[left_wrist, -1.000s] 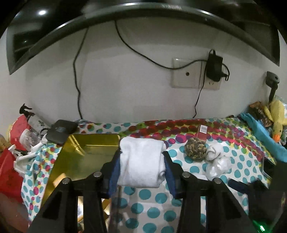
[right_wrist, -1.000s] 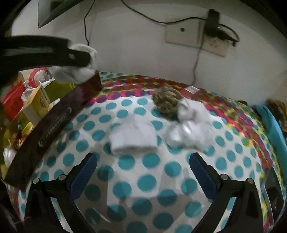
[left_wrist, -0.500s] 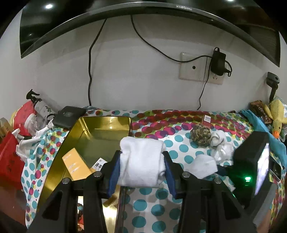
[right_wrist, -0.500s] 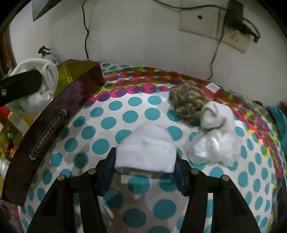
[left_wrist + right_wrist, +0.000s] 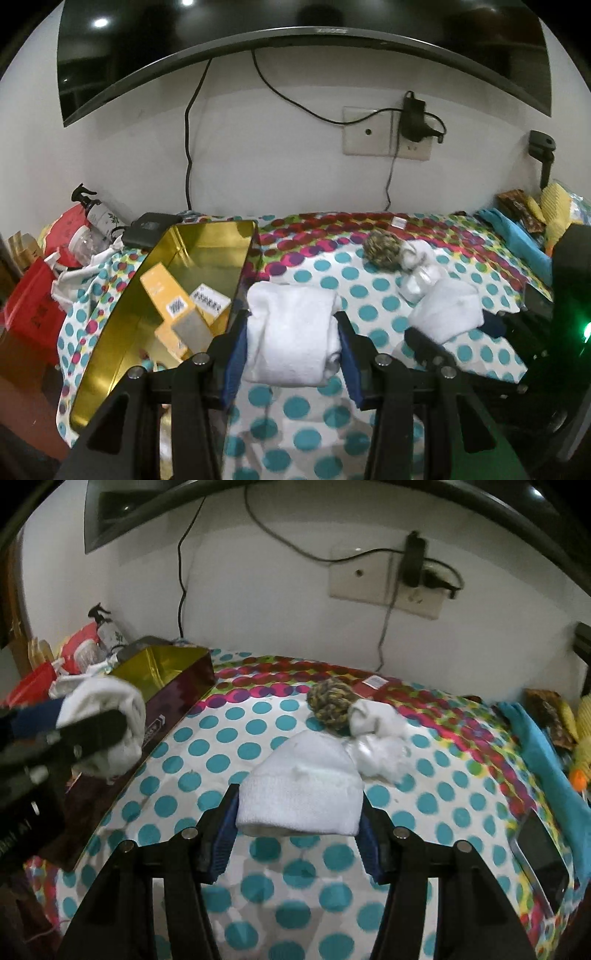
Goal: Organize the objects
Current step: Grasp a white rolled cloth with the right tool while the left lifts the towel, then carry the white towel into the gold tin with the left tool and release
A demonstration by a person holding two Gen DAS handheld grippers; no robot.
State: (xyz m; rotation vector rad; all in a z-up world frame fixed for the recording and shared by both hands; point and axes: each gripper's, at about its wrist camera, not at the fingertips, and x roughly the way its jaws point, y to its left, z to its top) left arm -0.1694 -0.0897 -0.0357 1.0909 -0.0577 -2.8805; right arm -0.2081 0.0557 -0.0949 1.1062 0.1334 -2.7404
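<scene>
Both hand-held grippers now clamp white sock rolls, right one newly closed.

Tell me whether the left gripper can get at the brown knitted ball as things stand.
Probably not: the left hand-held gripper is shut on a rolled white sock, so its jaws are full. The path to the knitted ball looks open.

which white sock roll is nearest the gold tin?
The white sock roll gripped by the left tool, beside the gold tin; the right tool's roll sits mid-cloth.

no legible text anywhere
</scene>
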